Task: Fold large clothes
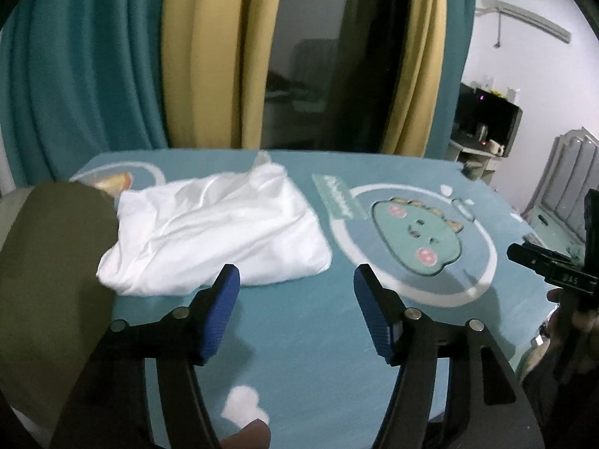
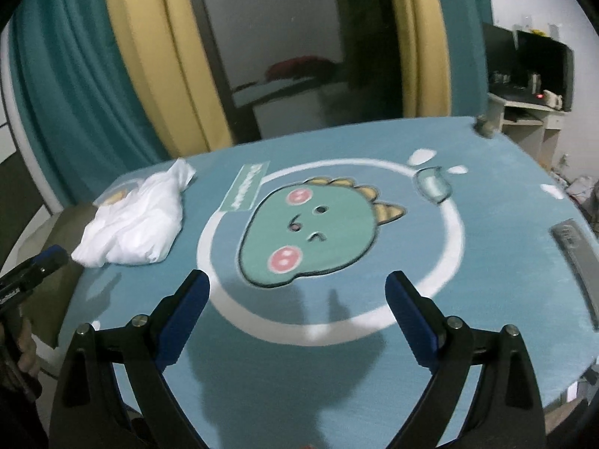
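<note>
The white shirt [image 1: 209, 228] lies bunched, soft and light. Both grippers, left [image 1: 295, 280] and right [image 2: 297, 292], gape wide, empty. I'd pinch a hem corner.

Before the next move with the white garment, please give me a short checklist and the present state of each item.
1. Left gripper jaws open and holding nothing: ok.
2. Right gripper jaws open and holding nothing: ok.
3. White cloth garment lies fully on the blue dinosaur-print mat: ok.
4. Garment neatly folded: not ok; it is a loose, wrinkled bundle.
5. Garment within the left gripper's line: ok; it lies just beyond the left finger.
6. Olive-green object clear of the garment: cannot tell; it overlaps the garment's left edge in the left wrist view.
</note>
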Action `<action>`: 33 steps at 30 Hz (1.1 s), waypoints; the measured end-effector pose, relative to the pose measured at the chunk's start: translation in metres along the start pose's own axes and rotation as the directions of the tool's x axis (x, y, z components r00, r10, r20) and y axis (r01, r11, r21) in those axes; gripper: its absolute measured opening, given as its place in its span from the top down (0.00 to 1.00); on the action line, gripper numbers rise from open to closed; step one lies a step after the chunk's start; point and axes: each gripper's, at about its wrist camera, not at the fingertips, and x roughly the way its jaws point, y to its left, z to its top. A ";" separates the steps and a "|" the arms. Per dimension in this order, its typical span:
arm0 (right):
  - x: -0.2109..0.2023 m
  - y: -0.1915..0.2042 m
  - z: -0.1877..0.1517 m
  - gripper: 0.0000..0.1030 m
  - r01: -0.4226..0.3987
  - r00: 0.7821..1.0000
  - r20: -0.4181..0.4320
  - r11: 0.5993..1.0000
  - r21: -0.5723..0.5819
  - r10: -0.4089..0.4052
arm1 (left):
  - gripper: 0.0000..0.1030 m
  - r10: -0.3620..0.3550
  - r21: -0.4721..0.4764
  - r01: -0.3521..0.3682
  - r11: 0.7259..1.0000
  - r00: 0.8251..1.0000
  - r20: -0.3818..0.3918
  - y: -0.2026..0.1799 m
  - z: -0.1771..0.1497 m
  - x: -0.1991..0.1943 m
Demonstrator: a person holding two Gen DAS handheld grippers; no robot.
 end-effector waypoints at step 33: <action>-0.151 0.051 0.037 0.05 0.079 0.905 0.426 0.983 -0.166 -0.001 | 0.27 0.044 0.072 -0.083 0.994 0.901 0.432 -0.059 0.043 -0.118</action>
